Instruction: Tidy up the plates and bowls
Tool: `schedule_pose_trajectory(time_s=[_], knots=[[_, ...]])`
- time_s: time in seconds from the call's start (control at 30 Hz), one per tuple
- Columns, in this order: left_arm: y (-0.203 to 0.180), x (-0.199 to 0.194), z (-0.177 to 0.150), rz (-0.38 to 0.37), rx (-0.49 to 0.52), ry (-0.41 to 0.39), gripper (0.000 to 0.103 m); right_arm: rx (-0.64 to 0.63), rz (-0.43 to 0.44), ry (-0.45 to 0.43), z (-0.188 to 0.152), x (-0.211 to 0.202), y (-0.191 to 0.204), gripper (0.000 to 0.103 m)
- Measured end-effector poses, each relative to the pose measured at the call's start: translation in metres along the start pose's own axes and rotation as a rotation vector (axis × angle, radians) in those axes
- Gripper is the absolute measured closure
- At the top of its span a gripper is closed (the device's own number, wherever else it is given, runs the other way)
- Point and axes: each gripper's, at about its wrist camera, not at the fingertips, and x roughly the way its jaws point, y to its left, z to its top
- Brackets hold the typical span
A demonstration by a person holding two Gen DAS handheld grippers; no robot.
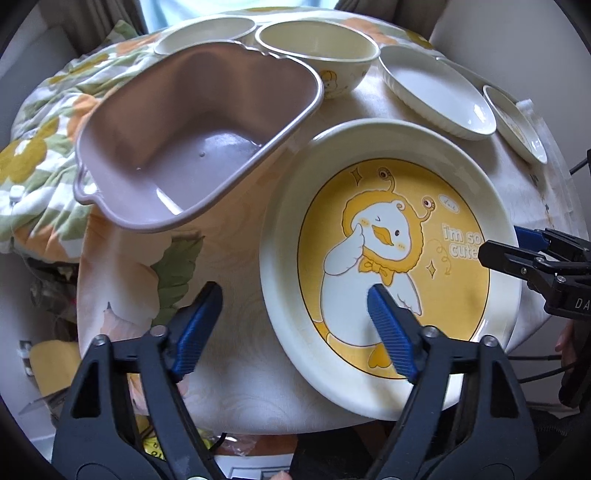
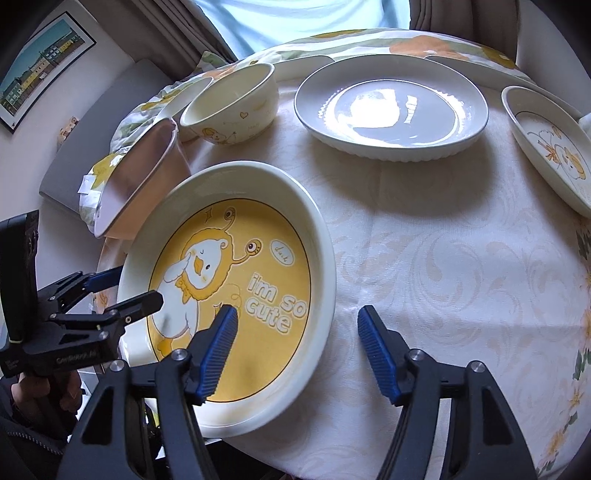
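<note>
A large cream plate with a yellow duck picture (image 1: 391, 258) lies at the table's near edge; it also shows in the right wrist view (image 2: 236, 288). My left gripper (image 1: 295, 328) is open, straddling the plate's left rim, one finger over the plate and one outside. My right gripper (image 2: 297, 350) is open, straddling the plate's right rim the same way. A cream bowl (image 1: 319, 51) (image 2: 231, 103), a white ribbed plate (image 1: 436, 92) (image 2: 391, 110) and a small duck dish (image 1: 517, 122) (image 2: 550, 147) stand farther back.
An empty mauve plastic basin (image 1: 184, 136) (image 2: 140, 177) sits left of the duck plate. Another cream bowl (image 1: 205, 33) stands behind it. The table has a floral cloth (image 2: 461, 277); its near edge is just under my grippers.
</note>
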Motion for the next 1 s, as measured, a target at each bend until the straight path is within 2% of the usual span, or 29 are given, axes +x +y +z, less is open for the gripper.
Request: schedule_pose_trajectory(time_s=[0.23, 0.43, 0.5, 0.53, 0.57, 0.6, 0.7, 0.77, 0.87, 1.0], knots=[[-0.008, -0.019, -0.003, 0.073, -0.025, -0.018, 0.023, -0.006, 0.023, -0.021, 0.000, -0.021, -0.012, 0.040], [-0.042, -0.069, 0.004, 0.120, -0.080, -0.109, 0.023, -0.041, 0.066, -0.075, 0.009, -0.070, -0.042, 0.040], [-0.056, -0.092, 0.012, 0.119, -0.120, -0.157, 0.023, -0.065, 0.093, -0.097, 0.016, -0.089, -0.051, 0.025], [-0.061, -0.104, 0.016, 0.114, -0.146, -0.187, 0.022, -0.086, 0.101, -0.131, 0.021, -0.103, -0.057, 0.004], [-0.068, -0.116, 0.023, 0.102, -0.177, -0.228, 0.014, -0.110, 0.104, -0.162, 0.025, -0.115, -0.061, 0.000], [-0.075, -0.129, 0.030, 0.088, -0.207, -0.276, 0.001, -0.138, 0.109, -0.188, 0.029, -0.126, -0.064, 0.000], [-0.095, -0.146, 0.048, 0.072, -0.254, -0.381, 0.000, -0.257, 0.099, -0.219, 0.052, -0.152, -0.077, 0.000], [-0.109, -0.142, 0.064, 0.073, -0.261, -0.385, 0.000, -0.312, 0.085, -0.220, 0.068, -0.162, -0.085, 0.000], [-0.124, -0.124, 0.087, 0.081, -0.291, -0.329, 0.000, -0.370, 0.045, -0.189, 0.095, -0.168, -0.096, 0.000], [-0.135, -0.100, 0.105, 0.043, -0.333, -0.277, 0.000, -0.352, 0.052, -0.155, 0.129, -0.161, -0.114, 0.000]])
